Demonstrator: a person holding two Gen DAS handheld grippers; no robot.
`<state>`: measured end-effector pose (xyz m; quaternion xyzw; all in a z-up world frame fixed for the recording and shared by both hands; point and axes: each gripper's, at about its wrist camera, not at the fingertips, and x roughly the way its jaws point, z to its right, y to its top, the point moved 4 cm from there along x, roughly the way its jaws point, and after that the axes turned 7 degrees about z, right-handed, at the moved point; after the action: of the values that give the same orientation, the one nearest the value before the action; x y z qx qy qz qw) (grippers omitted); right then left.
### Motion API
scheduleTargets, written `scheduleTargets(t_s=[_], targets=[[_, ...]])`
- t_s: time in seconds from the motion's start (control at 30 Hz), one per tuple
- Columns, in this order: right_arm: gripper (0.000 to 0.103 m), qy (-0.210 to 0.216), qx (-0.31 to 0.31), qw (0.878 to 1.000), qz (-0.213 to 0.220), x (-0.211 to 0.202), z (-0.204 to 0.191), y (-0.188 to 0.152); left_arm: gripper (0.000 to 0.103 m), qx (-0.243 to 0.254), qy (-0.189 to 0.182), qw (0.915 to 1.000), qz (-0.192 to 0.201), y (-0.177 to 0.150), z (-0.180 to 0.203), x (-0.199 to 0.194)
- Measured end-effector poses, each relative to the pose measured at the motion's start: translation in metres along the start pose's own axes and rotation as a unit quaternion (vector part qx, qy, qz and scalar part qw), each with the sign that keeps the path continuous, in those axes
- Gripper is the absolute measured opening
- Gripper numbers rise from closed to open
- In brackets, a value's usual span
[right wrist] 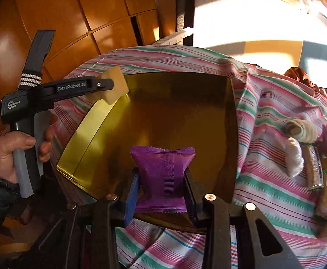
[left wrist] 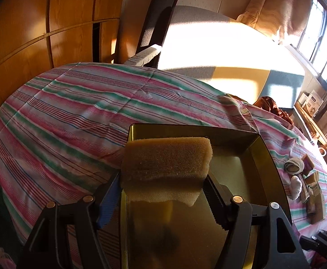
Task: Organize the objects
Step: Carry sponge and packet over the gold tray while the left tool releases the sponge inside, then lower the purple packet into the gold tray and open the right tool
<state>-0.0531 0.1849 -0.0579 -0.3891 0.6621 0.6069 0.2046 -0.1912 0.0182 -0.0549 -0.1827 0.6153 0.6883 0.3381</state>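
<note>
Over the gold tin (right wrist: pixel 208 103), which sits open on the striped cloth (right wrist: pixel 275 121), both grippers carry something meant to go inside; the left gripper (left wrist: pixel 163 179) has its jaws clamped on a yellow sponge (left wrist: pixel 165 161), squeezed across its width so the foam bulges past the fingers, and it hangs above the tin's left rim, seemingly poised to be let go against that wall; the right gripper (right wrist: pixel 162 190) has its jaws closed on a purple packet (right wrist: pixel 163 177), pinched at the waist so the crimped ends flare, held just over the tin's near edge, probably so it can drop toward the front of the floor; right of the tin, on the cloth, a small heap of snacks (right wrist: pixel 315 163) lies well apart from it, likely waiting its turn; the tin's floor looks bare, so the sorting appears to be only beginning.
</note>
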Motion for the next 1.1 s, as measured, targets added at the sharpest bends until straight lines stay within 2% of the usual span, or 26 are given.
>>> scheduleTargets(t_s=[0.13,0.3,0.4,0.47,0.53,0.7,0.8,0.97,1.1], targets=[[0.036,0.014,-0.002,1.000,-0.010,0.017,-0.012,-0.001,0.071,0.011,0.007,0.9999,-0.001,0.005,0.000,0.014],[0.036,0.024,-0.006,0.999,-0.020,0.030,-0.020,-0.004,0.072,0.017,0.020,0.9994,-0.023,0.004,-0.002,0.040],[0.036,0.027,-0.006,0.999,-0.025,0.033,-0.020,-0.008,0.082,0.022,0.038,0.9987,-0.026,0.005,-0.005,0.051],[0.036,0.028,-0.008,0.999,-0.029,0.036,-0.020,-0.010,0.087,0.017,0.037,0.9988,-0.026,0.007,-0.007,0.054],[0.036,0.031,-0.007,0.999,-0.032,0.038,-0.022,-0.012,0.097,0.022,0.041,0.9987,-0.019,0.009,-0.008,0.051],[0.036,0.033,-0.006,0.999,-0.040,0.045,-0.026,-0.015,0.100,0.028,0.052,0.9982,0.004,0.010,-0.013,0.034],[0.036,0.036,-0.005,0.999,-0.040,0.046,-0.028,-0.016,0.100,0.014,0.054,0.9980,0.030,0.006,-0.020,0.008],[0.036,0.040,-0.010,0.998,-0.039,0.048,-0.038,-0.013,0.100,0.001,0.073,0.9955,0.060,-0.019,-0.035,-0.041],[0.036,0.042,-0.021,0.998,-0.036,0.052,-0.051,-0.009,0.100,-0.021,0.086,0.9943,0.060,-0.041,-0.054,-0.067]])
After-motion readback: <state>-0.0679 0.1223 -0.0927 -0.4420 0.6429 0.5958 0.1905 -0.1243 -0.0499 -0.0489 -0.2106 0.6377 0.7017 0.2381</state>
